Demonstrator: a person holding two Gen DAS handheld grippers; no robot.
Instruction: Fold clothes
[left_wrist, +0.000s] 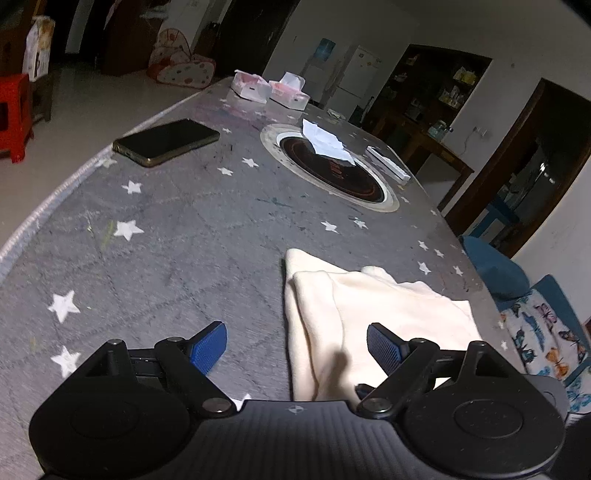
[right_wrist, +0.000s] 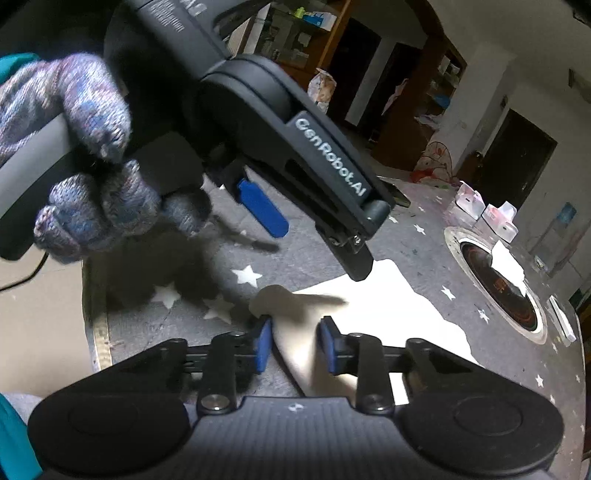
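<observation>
Cream garment (left_wrist: 373, 314) lies folded lower right on the counter (left_wrist: 166, 240). My left hand-held gripper (left_wrist: 295, 349) is released; the right hand-held gripper (right_wrist: 295, 345) straddles the hem, not yet pinching. I'd clench fully before lifting.

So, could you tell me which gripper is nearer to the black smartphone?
Left. The left gripper is on the black smartphone's side; the right gripper is farther off, over the cream folded cloth.

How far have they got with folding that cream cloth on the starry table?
Partly done: the cream cloth already lies doubled over in layers on the table. In hand: the right gripper has its jaws around the cloth's near edge, not yet pinching, while the left gripper hangs open above. Left: at least one more fold, probably.
</observation>
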